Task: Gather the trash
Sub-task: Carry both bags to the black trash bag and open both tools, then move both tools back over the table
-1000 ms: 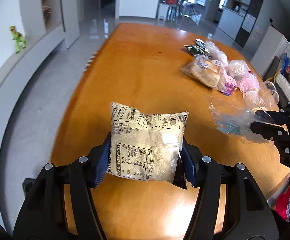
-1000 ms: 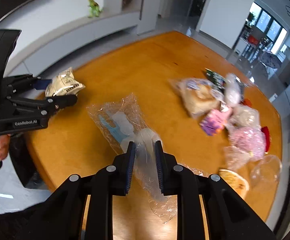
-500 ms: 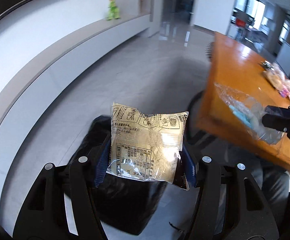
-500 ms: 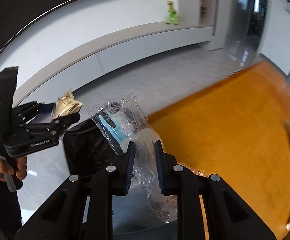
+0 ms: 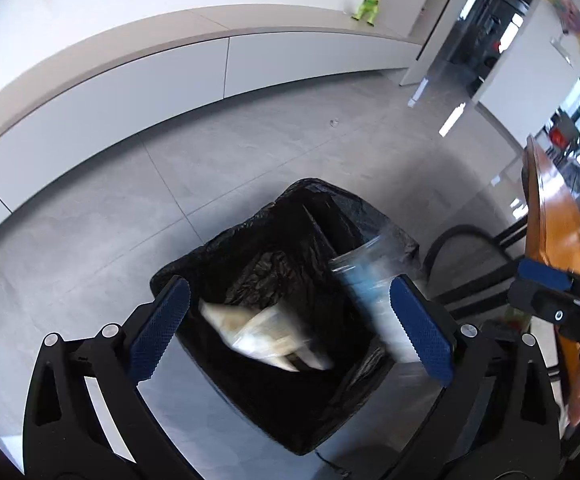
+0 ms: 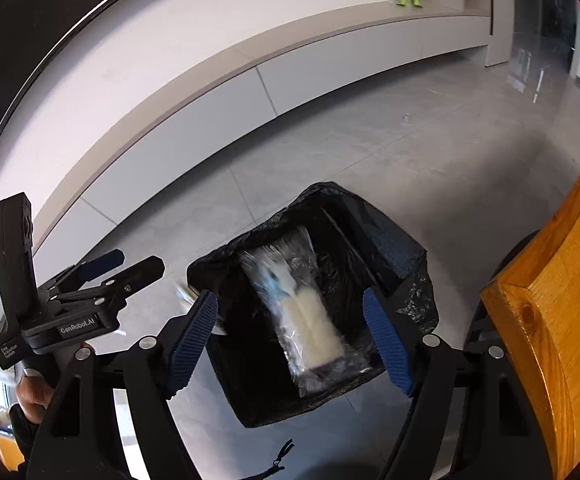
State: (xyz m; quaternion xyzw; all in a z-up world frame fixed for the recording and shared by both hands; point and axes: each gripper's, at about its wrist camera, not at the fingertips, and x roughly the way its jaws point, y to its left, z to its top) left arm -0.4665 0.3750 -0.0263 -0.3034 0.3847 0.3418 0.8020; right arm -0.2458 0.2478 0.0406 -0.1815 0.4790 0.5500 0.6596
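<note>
A bin lined with a black bag (image 5: 290, 216) stands on the grey floor, also in the right wrist view (image 6: 390, 240). My left gripper (image 5: 287, 336) is open above it, and the pale snack packet (image 5: 261, 334), blurred, falls inside. My right gripper (image 6: 290, 340) is open above the bin too, and the clear plastic bag (image 6: 302, 312) with blue and white contents drops into it. That bag shows blurred in the left wrist view (image 5: 364, 276). The left gripper also appears in the right wrist view (image 6: 117, 268), beside the bin.
The orange wooden table edge (image 6: 558, 320) is right of the bin, also in the left wrist view (image 5: 550, 224). A long white low cabinet (image 5: 169, 76) runs along the wall, with a green toy dinosaur (image 5: 370, 0) on it. A black chair (image 5: 470, 248) stands by the table.
Both grippers swung from the table to above the bin and opened. The snack packet and the clear bag left the jaws and are falling into the bin.
</note>
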